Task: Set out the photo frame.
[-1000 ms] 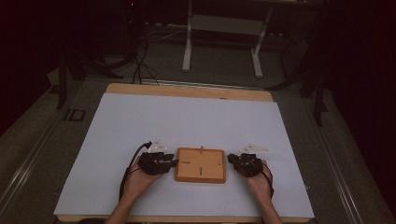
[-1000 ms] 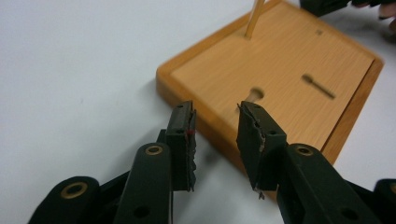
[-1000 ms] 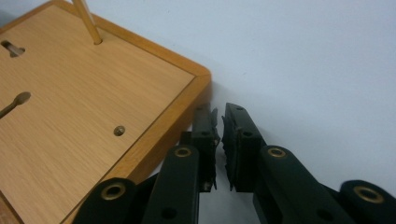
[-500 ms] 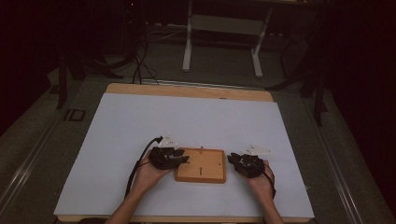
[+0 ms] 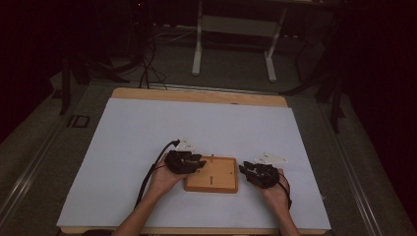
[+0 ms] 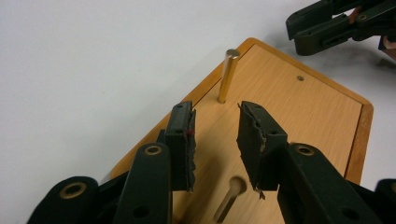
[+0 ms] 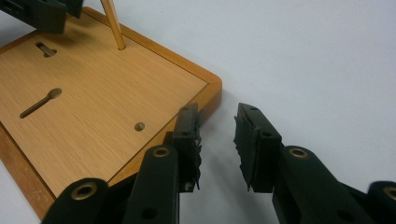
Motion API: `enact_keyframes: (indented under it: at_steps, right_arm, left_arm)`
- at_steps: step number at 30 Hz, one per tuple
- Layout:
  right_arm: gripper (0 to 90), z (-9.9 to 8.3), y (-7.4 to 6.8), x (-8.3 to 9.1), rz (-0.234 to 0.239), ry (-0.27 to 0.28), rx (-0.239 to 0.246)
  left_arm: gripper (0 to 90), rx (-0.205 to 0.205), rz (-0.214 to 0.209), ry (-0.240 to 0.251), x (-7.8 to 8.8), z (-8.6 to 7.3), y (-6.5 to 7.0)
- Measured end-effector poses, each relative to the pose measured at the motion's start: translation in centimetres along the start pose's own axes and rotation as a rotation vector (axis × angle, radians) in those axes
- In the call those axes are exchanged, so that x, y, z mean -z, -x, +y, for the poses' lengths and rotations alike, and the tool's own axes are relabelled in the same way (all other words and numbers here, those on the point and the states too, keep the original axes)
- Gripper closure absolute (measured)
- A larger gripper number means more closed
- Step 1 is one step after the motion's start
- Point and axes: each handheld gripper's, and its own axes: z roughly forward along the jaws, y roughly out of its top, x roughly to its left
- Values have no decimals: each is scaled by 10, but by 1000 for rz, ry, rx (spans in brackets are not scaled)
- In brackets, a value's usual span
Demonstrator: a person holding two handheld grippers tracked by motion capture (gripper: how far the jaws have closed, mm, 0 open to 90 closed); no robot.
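A flat wooden board (image 5: 211, 176) with a raised rim lies on the white table near the front edge. A thin brass peg (image 6: 228, 74) stands upright near the board's far edge. My left gripper (image 6: 215, 112) hovers open over the board's left part, its tips just short of the peg, with nothing between them. A keyhole slot (image 6: 231, 198) lies under its jaws. My right gripper (image 7: 217, 116) sits at the board's right corner (image 7: 212, 91). Its jaws have just been opening, with nothing between them. One fingertip (image 7: 187, 122) overlaps the rim.
The board (image 7: 84, 112) carries two keyhole slots (image 7: 39, 102) and a small brass stud (image 7: 139, 126). A white sheet (image 5: 206, 132) covers the table, with a wooden strip at its far edge. Cables trail from both grippers. Table legs and wires stand on the dark floor beyond.
My left hand has moved right, from beside the board's left edge to over its left part near the peg. The right hand has stayed at the board's right side.
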Motion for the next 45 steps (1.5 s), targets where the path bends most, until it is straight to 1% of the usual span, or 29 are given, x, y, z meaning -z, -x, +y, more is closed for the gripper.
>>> enact_keyframes:
  at_steps: [3,9,13,18,21,22,24,28,30,35,38,45]
  right_arm:
    - [690,0,0,1,1,4,3]
    - [686,0,1,2,3,8,4]
    - [682,0,1,2,6,6,6]
    - [678,0,1,2,6,6,10]
    - [676,0,1,2,8,8,8]
    - [676,0,1,2,8,7,7]
    - [675,0,1,2,10,8,8]
    - [674,-1,2,2,11,8,8]
    - [674,-1,1,2,12,7,9]
    - [674,-1,1,2,15,11,17]
    - [674,-1,1,2,16,11,18]
    - [673,-1,1,3,20,11,22]
  left_arm:
    - [657,-9,-8,-3,-5,3,1]
    - [656,-13,-17,-6,-12,5,2]
    - [656,-28,-18,-15,-16,6,3]
    - [660,-31,-12,-24,-24,8,4]
    - [678,-33,-6,-28,-28,10,3]
    - [684,-27,-7,-22,-30,11,3]
    - [698,-30,-7,-21,-32,12,2]
    - [717,-17,-7,-12,-34,13,0]
    - [724,-9,-14,-2,-36,14,-1]
    - [744,-15,-25,-9,-38,16,-1]
    - [770,-16,-35,-5,-40,17,0]
    - [801,-17,-50,3,-40,21,1]
